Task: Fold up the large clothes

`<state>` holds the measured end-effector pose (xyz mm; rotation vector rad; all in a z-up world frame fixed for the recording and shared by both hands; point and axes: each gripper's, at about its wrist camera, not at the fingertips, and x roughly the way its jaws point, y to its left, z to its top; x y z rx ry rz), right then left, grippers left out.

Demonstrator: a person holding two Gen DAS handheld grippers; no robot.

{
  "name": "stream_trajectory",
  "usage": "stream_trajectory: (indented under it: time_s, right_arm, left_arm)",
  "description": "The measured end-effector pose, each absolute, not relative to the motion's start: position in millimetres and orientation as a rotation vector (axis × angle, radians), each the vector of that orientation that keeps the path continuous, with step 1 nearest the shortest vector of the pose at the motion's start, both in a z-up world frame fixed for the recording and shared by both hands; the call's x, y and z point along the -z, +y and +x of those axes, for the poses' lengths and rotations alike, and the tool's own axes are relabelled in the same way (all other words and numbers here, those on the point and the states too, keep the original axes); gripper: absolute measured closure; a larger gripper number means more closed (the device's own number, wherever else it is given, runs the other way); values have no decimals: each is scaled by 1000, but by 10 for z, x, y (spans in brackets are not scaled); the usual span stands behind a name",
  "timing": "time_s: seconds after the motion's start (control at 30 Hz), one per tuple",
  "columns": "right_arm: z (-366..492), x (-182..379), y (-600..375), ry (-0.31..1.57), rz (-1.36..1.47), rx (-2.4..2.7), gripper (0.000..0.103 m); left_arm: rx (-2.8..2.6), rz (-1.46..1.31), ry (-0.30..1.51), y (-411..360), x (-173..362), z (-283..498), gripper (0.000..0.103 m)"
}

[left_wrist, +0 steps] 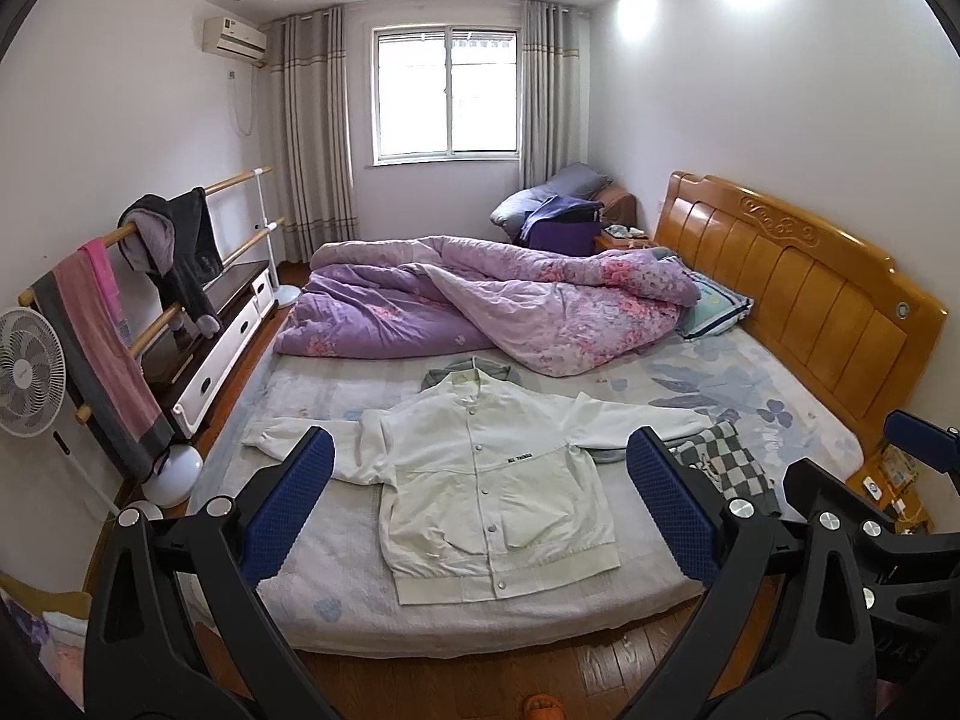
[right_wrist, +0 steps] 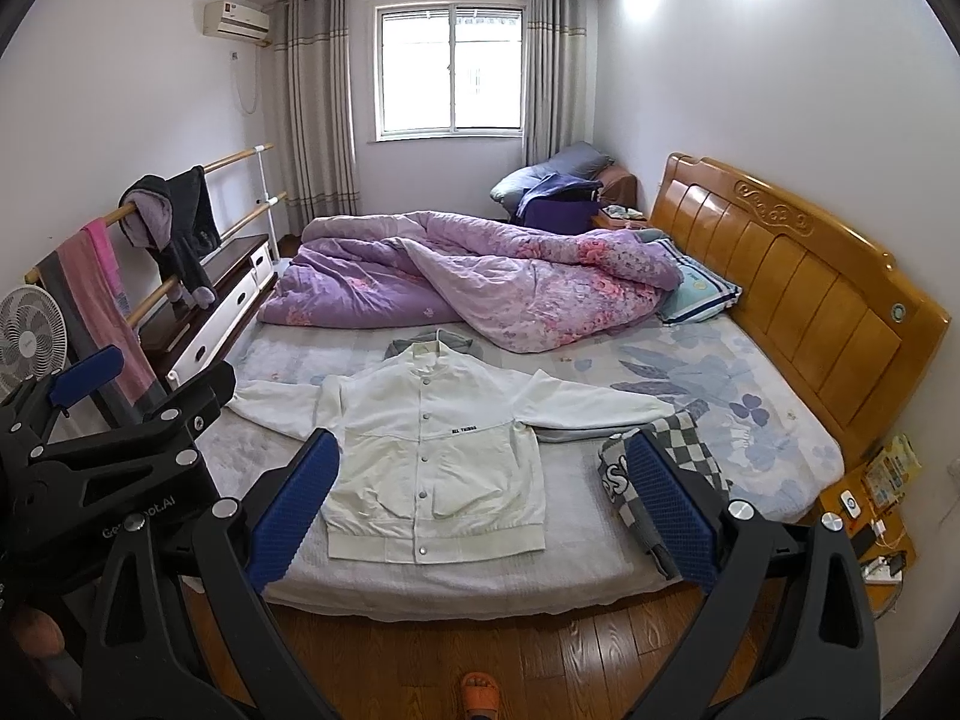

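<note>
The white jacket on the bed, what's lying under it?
A grey garment peeks out behind the white jacket's collar, and a checkered garment runs under one sleeve cuff. How far either reaches beneath is covered. Below is the bed.

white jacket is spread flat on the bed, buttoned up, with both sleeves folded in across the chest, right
Not quite. The white jacket is spread flat on the bed and buttoned up, but both sleeves are stretched out sideways, not folded in. The left wrist view shows it.

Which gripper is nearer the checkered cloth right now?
Right. The right gripper hangs off the bed edge, almost facing the checkered cloth; the left gripper faces the white jacket, further left.
</note>
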<state>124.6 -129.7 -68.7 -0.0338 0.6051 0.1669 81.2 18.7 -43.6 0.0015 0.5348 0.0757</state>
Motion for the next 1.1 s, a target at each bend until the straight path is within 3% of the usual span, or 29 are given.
stream_trajectory:
  time_s: [0.63,1.1]
  right_arm:
    - [2668,715,-1778,630,-26,-253,10]
    - [3372,935,-1819,704,-35,-291,10]
  left_arm:
    - [-141,9,575,-377,383,2451,5]
    - [-165,-31,655,-335,694,3215,5]
